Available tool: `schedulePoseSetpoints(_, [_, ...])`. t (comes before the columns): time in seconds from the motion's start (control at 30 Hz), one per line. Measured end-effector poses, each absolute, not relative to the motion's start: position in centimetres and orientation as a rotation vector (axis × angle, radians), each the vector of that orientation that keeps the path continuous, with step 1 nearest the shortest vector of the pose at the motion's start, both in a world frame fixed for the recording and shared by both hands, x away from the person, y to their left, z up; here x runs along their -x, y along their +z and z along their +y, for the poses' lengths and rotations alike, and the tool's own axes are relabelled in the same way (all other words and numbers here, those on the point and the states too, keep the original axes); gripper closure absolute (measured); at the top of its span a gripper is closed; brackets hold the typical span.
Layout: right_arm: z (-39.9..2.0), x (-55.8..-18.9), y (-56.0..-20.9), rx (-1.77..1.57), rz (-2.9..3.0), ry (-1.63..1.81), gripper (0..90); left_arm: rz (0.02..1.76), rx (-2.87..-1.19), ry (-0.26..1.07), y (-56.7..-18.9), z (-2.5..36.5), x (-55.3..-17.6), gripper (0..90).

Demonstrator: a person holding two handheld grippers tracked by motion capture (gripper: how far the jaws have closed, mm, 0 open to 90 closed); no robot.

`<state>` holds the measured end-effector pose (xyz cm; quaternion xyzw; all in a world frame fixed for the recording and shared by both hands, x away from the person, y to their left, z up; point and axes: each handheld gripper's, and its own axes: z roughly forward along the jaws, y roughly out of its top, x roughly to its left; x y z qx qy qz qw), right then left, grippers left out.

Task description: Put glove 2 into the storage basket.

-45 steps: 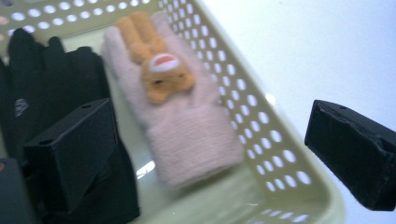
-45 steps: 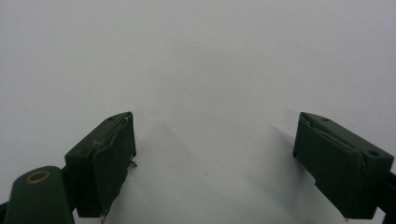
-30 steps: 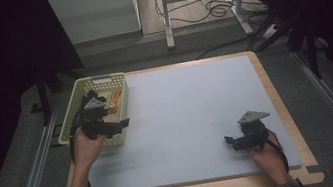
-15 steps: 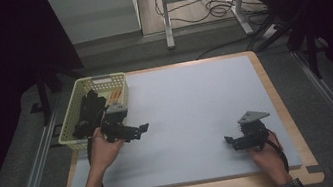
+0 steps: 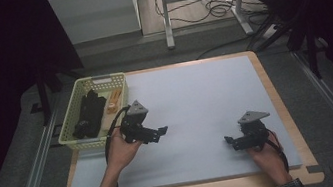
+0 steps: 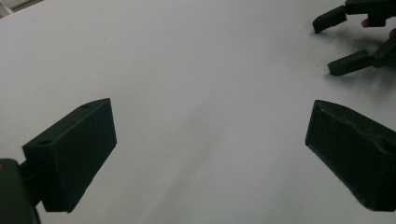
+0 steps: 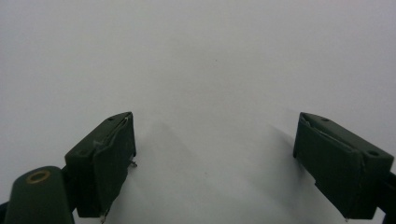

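- Left gripper [image 5: 158,134]: held in the person's left hand [image 5: 122,151] over the pale mat [image 5: 196,99], just off the basket's near right corner. One second ago it was over the basket; half a second ago it had cleared the rim; it now sits a little farther out over the mat. Jaws spread wide, nothing between them; in the left gripper view only bare mat shows between them.
- Heading: long axis runs from the hand toward 3 o'clock, jaws leading, aimed across the mat at the other gripper.
- Right gripper [image 5: 230,142]: at the mat's 5 o'clock area, in the right hand [image 5: 265,156], well apart from the left gripper. Position unchanged against both earlier frames. Jaws apart and empty, pointing toward 9 o'clock.
- Basket [image 5: 70,120]: yellow-green, slotted walls, at the table's 10 o'clock corner, long axis running away from the person. Contents: black parts [image 5: 88,115] along its left and middle, an orange piece [image 5: 113,102] at its right side; finer detail cannot be told.
- Table [image 5: 277,101]: wooden edge showing around the mat.
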<state>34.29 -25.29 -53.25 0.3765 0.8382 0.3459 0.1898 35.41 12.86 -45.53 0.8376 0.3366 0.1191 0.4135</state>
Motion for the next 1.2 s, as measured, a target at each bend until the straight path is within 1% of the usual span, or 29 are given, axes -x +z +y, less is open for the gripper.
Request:
schedulePoseSetpoints(0.47, [-25.3, -34.3, -53.3, -1.057, 2.356, 0.972, 12.7, 0.755, -2.13, 0.259, -46.8, 9.3, -34.6, 2.3])
schedulePoseSetpoints(0.83, [-25.3, -34.3, -53.3, -1.056, 2.355, 0.973, 12.7, 0.71, -2.158, 0.229, -49.6, 7.4, -34.1, 2.1])
schedulePoseSetpoints(1.2, [-25.3, -34.3, -53.3, -1.055, 2.356, 0.972, 12.7, 0.709, -2.202, 0.222, -52.4, 6.3, -33.8, 2.0])
